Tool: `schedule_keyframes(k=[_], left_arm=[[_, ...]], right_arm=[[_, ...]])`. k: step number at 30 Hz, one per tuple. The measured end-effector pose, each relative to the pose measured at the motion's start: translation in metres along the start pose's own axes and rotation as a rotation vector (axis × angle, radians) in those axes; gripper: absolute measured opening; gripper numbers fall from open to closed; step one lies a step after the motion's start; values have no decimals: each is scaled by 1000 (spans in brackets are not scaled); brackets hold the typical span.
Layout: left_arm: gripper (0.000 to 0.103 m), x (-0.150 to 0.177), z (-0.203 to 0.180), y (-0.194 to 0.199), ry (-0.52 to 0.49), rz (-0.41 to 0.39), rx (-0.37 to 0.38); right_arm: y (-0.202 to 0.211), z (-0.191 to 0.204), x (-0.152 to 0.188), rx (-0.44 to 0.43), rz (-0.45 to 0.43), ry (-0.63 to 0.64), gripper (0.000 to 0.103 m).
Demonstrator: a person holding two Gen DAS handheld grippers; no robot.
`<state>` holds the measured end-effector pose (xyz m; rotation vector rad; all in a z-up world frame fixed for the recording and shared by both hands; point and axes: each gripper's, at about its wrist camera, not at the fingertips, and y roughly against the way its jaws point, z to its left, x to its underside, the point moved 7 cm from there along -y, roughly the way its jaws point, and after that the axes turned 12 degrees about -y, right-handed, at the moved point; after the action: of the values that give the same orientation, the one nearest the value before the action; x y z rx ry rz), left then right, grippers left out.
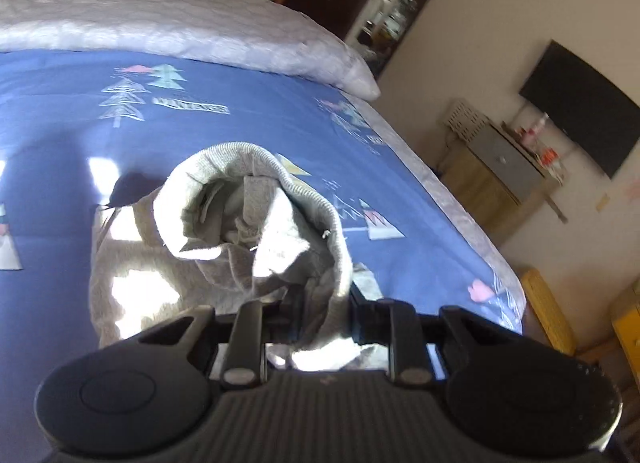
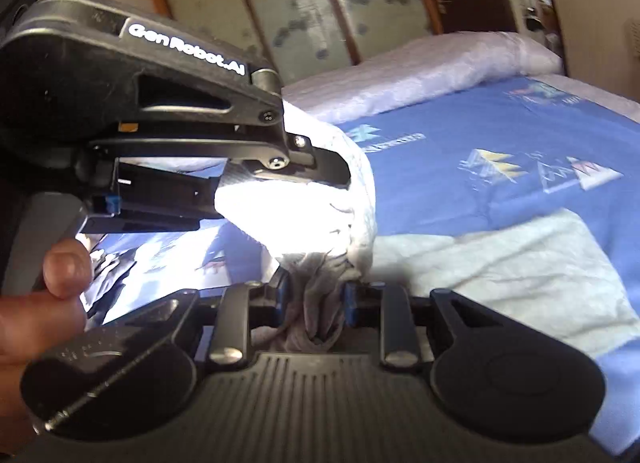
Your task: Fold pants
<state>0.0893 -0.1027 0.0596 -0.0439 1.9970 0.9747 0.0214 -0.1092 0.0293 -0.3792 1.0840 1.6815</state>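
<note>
Bedroom, daylight in hard patches. One bed (image 1: 240,135) with a blue cover printed with tree shapes; one pale quilted pillow (image 1: 180,27) along its far edge. Sliding wardrobe doors (image 2: 288,3) behind; one dark wall screen (image 1: 580,107) over a low cabinet (image 1: 496,179) crowded with small bottles, too blurred to count. One pair of grey pants (image 1: 224,239), lifted off the bed, waistband gaping toward the left camera, one leg trailing flat on the cover. Two hand-held grippers: left hand-held gripper (image 1: 320,303) nearly closed, pinching the waistband fabric; right hand-held gripper (image 2: 316,299) likewise clamped on a bunched fold. In the right view the left tool blocks the upper left, marked "GenRobot.AI"; a thumb (image 2: 66,267) rests below it.
</note>
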Motion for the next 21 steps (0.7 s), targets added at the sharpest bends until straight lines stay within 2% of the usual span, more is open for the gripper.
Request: schedule_keyframes(k=[4,7,9,10,12,13,15,17,19,21], left_arm=[[21,7,-56,-53,-134,82,44],[26,19,-78,-82,-199,158,50],[29,29,-79,-87,-200,191,51],[30,30,-77,-82,-193,188,57],[41,23,-67,-65,-167,147,69],[43,17,-59,-53,-154,105,64],[52,5,-41,-23,-128,9,45],[52,-1,-14,6,-76,-63,10],[52,4,14,23,-18,-80,-45],[49,16,42,30,55,-69,-98]], right_arm=[[8,-57,-19,83,-19,-179,29],[-3,-95,-20,130,26,-319,31],[-6,-114,-10,157,73,-401,35],[-6,-121,-7,161,91,-438,43],[2,-131,-10,152,75,-476,55],[7,-133,-13,151,58,-468,59],[24,-136,-19,178,10,-428,60],[39,-142,-26,208,-51,-416,60],[48,-146,-36,253,-151,-353,62],[52,-148,-50,259,-235,-253,61]])
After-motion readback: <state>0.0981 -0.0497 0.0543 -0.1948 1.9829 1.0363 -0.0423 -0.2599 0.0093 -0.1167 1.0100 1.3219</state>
